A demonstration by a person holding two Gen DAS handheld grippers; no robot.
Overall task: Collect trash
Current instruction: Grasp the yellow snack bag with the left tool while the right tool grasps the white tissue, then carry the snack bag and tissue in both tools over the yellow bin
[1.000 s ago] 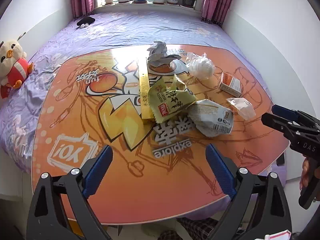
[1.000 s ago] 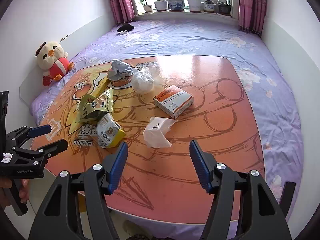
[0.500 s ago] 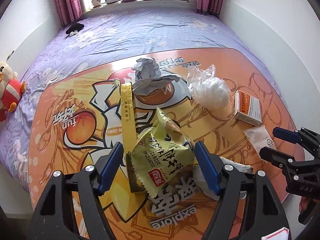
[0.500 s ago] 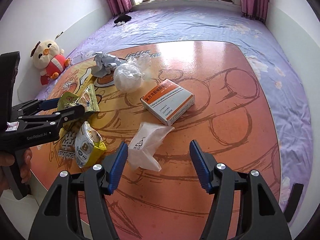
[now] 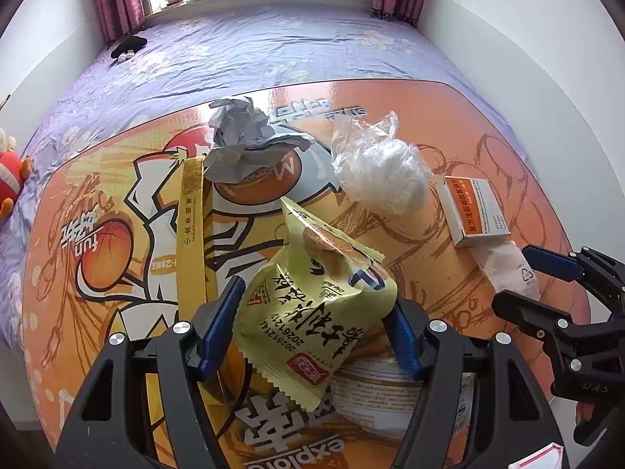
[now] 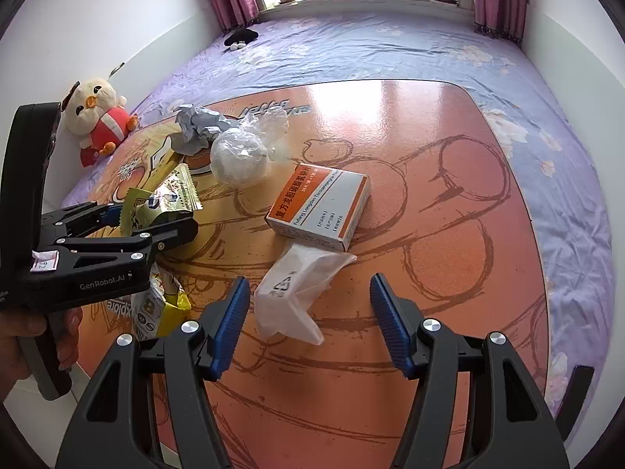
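Your left gripper [image 5: 312, 326] is straddling the puffy yellow-green foil snack packet [image 5: 312, 312] on the glossy orange printed table [image 5: 410, 101], jaws open around it. Your right gripper [image 6: 306, 322] is hovering with jaws wide apart at the crumpled translucent white plastic bag [image 6: 297, 293], which is lying just beside the orange-and-white medicine box [image 6: 320, 207].

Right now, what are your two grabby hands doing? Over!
Left gripper open around the yellow-green snack bag. Right gripper open, clear plastic bag between its fingers. Medicine box just beyond.

Bright window daylight, fisheye-warped edges
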